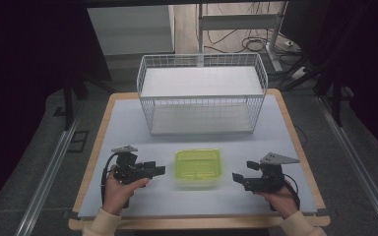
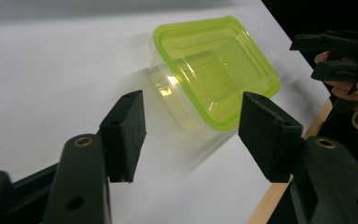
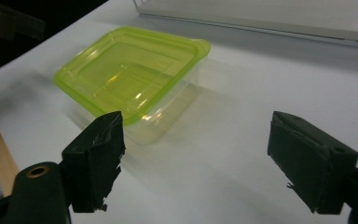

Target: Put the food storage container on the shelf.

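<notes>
White table (image 1: 128, 128): wire basket (image 1: 202, 93) behind green-lidded container (image 1: 198, 168), grippers flanking.

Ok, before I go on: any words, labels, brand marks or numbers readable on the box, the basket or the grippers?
None can be read.
Green-lidded box: plain lid, no label or print visible.
Wire basket: no tag or writing visible.
Left gripper and right gripper: black parts, no marking legible.

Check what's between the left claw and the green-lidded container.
Nothing: bare table separates the left claw from the container, clear in the high view.
</notes>
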Tool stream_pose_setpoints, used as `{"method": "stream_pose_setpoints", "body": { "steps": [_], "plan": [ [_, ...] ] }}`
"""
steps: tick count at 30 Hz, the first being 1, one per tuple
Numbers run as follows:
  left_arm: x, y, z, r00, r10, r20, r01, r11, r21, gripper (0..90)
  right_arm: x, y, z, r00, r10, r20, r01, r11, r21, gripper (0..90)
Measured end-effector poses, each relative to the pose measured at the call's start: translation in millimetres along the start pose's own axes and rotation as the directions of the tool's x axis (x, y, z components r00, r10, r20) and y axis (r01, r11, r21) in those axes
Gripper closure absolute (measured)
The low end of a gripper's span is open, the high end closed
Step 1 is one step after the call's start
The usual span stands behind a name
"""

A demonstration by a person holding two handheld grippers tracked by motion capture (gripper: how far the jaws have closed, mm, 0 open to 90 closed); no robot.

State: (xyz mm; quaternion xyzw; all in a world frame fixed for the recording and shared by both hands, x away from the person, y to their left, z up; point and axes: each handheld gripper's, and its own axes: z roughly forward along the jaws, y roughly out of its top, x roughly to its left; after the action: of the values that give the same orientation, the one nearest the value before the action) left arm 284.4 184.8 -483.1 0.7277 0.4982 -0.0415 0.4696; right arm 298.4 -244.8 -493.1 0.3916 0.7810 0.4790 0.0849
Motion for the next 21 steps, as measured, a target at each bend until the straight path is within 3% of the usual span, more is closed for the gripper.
{"method": "stream_pose_setpoints", "body": {
  "steps": [7, 15, 19, 21],
  "plan": [
    [1.2, 5.4, 11.5, 0.9972, -0.037, 0.064, 0.036, 0.9992, 0.016, 37.5, 0.8, 16.0, 7.1, 0.9952, 0.092, -0.034, -0.092, 0.996, 0.012, 25.1],
    [0.8, 16.3, 26.6, 0.9930, -0.072, 0.094, 0.070, 0.9972, 0.028, 37.2, -3.1, 25.5, 19.8, 0.9852, 0.163, -0.052, -0.162, 0.986, 0.035, 29.3],
    [3.0, 20.2, 32.8, 0.9901, -0.109, 0.089, 0.107, 0.9939, 0.028, 37.7, -8.9, 27.8, 26.6, 0.9732, 0.214, -0.085, -0.211, 0.977, 0.037, 31.8],
    [2.9, 22.0, 35.4, 0.9908, -0.107, 0.083, 0.105, 0.9940, 0.032, 37.9, -10.3, 29.6, 31.1, 0.9665, 0.239, -0.093, -0.236, 0.971, 0.046, 32.3]
  ]
}}
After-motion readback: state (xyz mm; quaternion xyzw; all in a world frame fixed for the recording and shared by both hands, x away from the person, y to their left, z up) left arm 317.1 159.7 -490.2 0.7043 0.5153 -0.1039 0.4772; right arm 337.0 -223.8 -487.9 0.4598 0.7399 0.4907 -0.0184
